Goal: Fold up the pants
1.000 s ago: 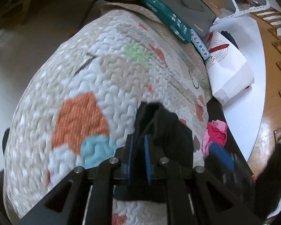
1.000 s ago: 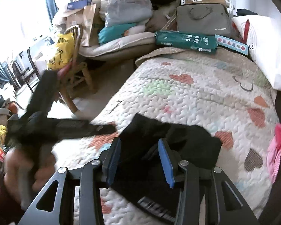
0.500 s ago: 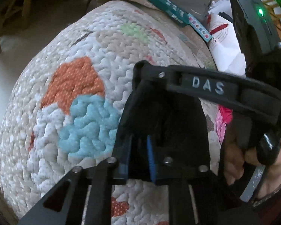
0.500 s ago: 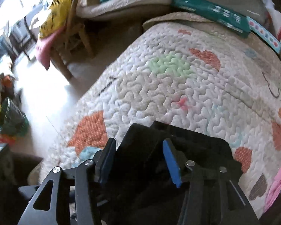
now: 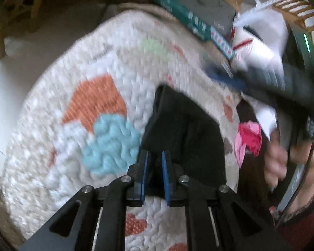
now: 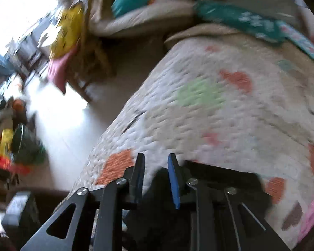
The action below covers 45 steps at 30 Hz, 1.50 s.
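Note:
Black pants (image 5: 184, 129) lie folded into a small bundle on the patchwork quilt (image 5: 73, 138). My left gripper (image 5: 155, 161) is shut on the near edge of the bundle, with black cloth pinched between its blue pads. In the left wrist view my right gripper (image 5: 226, 79) is a blurred shape at the upper right, held by a hand (image 5: 276, 163). In the right wrist view my right gripper (image 6: 156, 165) hovers over the left end of the pants (image 6: 219, 179). Its jaws are closing with a gap still between the pads. Black cloth shows low between them, not pressed.
A teal box (image 5: 184, 16) and a grey bag (image 5: 207, 6) sit at the far end of the bed. A white paper bag (image 5: 261, 33) and a pink cloth (image 5: 249, 140) lie to the right. The quilt's edge drops to the floor (image 6: 58, 113) on the left, near a wooden chair (image 6: 83, 67).
My right gripper, which crossed over the pants half a second ago, has swung off to the upper right in the left wrist view. Its jaws have narrowed. My left gripper keeps its hold.

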Motion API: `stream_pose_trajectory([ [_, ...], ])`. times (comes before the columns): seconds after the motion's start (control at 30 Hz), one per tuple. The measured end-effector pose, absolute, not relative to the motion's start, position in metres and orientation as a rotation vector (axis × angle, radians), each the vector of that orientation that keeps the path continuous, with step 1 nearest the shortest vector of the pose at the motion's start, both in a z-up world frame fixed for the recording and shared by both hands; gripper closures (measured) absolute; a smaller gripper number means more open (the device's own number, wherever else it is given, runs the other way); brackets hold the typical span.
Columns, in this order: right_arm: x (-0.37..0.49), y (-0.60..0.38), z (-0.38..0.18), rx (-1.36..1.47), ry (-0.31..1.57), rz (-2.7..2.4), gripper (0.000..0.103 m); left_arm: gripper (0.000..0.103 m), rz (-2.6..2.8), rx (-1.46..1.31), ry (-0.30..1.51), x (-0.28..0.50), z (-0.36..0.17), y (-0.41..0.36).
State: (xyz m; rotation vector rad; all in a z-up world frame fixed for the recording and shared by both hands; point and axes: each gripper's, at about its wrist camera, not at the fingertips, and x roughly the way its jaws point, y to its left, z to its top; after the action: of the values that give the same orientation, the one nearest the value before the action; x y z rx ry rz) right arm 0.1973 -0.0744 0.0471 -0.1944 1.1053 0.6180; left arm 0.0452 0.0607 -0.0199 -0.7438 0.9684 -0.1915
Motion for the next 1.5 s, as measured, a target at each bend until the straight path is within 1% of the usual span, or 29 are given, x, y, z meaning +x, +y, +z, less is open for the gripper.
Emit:
stream_pose_trajectory([
  [0.03, 0.194, -0.092, 0.056, -0.19, 1.078, 0.584, 0.071, 0.092, -0.176, -0.739, 0.942, 0.046, -0.015, 0.065],
  [0.1, 0.183, -0.129, 0.066, -0.2, 1.042, 0.517, 0.065, 0.084, -0.154, -0.728, 0.919, 0.05, -0.012, 0.069],
  [0.17, 0.17, -0.158, 0.064, -0.2, 1.034, 0.466, 0.065, 0.064, -0.139, -0.741, 0.902, 0.058, -0.012, 0.072],
  [0.2, 0.161, -0.176, 0.061, -0.19, 1.029, 0.438, 0.065, 0.058, -0.14, -0.741, 0.895, 0.059, -0.012, 0.071],
  [0.23, 0.153, -0.185, 0.058, -0.181, 1.023, 0.422, 0.065, 0.057, -0.138, -0.722, 0.891, 0.066, -0.011, 0.066],
  [0.37, 0.127, -0.217, 0.029, -0.101, 1.054, 0.385, 0.065, 0.057, -0.114, -0.585, 0.935, 0.091, -0.017, 0.042],
  [0.4, 0.125, -0.22, 0.02, -0.083, 1.075, 0.379, 0.065, 0.061, -0.111, -0.554, 0.959, 0.091, -0.02, 0.038],
  [0.43, 0.121, -0.221, 0.008, -0.066, 1.108, 0.37, 0.065, 0.067, -0.115, -0.52, 0.994, 0.091, -0.025, 0.033],
  [0.47, 0.117, -0.224, -0.001, -0.055, 1.128, 0.364, 0.065, 0.078, -0.119, -0.504, 1.015, 0.089, -0.029, 0.03],
  [0.57, 0.102, -0.233, -0.014, -0.037, 1.138, 0.36, 0.065, 0.079, -0.107, -0.458, 1.039, 0.079, -0.034, 0.024],
  [0.7, 0.098, -0.243, -0.017, -0.006, 1.155, 0.362, 0.064, 0.079, -0.104, -0.443, 1.035, 0.07, -0.033, 0.024],
  [0.9, 0.121, -0.23, 0.02, 0.005, 1.067, 0.376, 0.064, 0.079, -0.097, -0.484, 1.043, 0.07, -0.039, 0.027],
  [0.97, 0.135, -0.217, 0.025, 0.017, 1.07, 0.41, 0.064, 0.079, -0.097, -0.5, 1.044, 0.071, -0.04, 0.028],
  [1.03, 0.16, -0.202, 0.016, 0.038, 1.112, 0.424, 0.065, 0.078, -0.097, -0.511, 1.046, 0.07, -0.04, 0.029],
  [1.13, 0.198, -0.19, -0.011, 0.104, 1.208, 0.384, 0.065, 0.077, -0.092, -0.505, 1.046, 0.071, -0.04, 0.03],
  [1.2, 0.215, -0.19, -0.024, 0.152, 1.232, 0.345, 0.065, 0.076, -0.088, -0.494, 1.046, 0.072, -0.038, 0.029],
  [1.27, 0.223, -0.194, -0.022, 0.182, 1.197, 0.31, 0.064, 0.076, -0.084, -0.475, 1.039, 0.071, -0.034, 0.028],
  [1.37, 0.217, -0.203, -0.003, 0.225, 1.13, 0.317, 0.063, 0.075, -0.085, -0.435, 1.014, 0.068, -0.023, 0.022],
  [1.5, 0.19, -0.224, 0.02, 0.166, 1.044, 0.304, 0.057, 0.072, -0.077, -0.339, 0.961, 0.061, -0.011, 0.008],
])
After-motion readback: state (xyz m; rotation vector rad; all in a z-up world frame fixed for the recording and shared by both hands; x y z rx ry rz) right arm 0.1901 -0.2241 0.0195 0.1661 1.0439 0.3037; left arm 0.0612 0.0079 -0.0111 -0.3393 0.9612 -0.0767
